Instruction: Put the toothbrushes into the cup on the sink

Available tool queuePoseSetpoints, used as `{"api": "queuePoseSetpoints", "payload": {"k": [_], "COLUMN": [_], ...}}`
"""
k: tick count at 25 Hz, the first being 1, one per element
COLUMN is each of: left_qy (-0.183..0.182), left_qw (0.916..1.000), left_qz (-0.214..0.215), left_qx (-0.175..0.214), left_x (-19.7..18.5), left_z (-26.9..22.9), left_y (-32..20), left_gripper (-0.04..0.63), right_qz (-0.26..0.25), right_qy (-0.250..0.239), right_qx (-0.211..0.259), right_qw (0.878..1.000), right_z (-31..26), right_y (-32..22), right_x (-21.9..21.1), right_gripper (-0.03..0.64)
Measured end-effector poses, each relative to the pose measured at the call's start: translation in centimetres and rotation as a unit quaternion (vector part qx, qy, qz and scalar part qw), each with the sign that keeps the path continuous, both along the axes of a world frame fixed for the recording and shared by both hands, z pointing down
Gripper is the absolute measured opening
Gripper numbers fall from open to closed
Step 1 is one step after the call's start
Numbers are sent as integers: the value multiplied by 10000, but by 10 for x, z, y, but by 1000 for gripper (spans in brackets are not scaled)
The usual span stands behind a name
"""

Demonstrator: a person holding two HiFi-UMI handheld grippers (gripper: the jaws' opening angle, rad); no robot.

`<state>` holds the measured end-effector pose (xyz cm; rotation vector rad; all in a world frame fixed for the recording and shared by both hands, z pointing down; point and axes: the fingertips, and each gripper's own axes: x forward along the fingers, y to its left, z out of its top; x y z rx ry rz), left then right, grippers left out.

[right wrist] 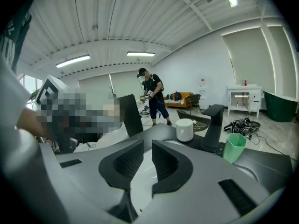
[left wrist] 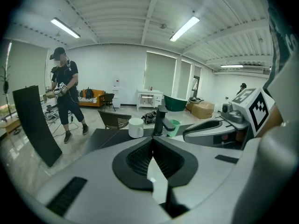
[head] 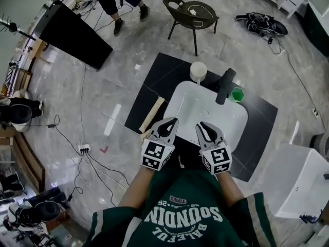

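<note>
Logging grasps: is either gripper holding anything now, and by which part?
Nothing is held: left gripper shut and empty, right gripper slightly open and empty.

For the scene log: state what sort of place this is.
Probably a lab or studio mock-up, not a real bathroom: the sink sits in a lone dark counter on open floor, cables and a power strip trail nearby, and another person works behind.

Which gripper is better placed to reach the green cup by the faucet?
Right. The green cup sits right of the faucet, on the right gripper's side; the left gripper would likely have to cross the faucet. Both are empty.
</note>
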<state>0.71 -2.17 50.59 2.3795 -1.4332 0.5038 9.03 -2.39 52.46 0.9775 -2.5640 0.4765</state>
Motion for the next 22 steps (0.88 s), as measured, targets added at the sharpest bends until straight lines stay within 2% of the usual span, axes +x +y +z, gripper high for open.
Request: {"api": "queuePoseSetpoints", "payload": {"k": [4,7,22], "left_qy": [51,85,198], "left_qw": [9998,9998,9984], "left_qz": [-176,-185,-431], "left_qx": [-33,-29,-291], "left_x": [-19,-28,-73], "left_z": [3,4,25], "left_y": [-8,-15,-17], "left_gripper": [11,11,11], "right_qz": [-321,-374,-713], "right_qy": [221,288,462], "right_qx": [-3,-91,-553], "right_qw": [9992,9988,9949], "right_z": [12,21,64], "right_y": [-2,-7,-9], "right_x": [-18,-30,-81], "right_gripper": [94,124,187]}}
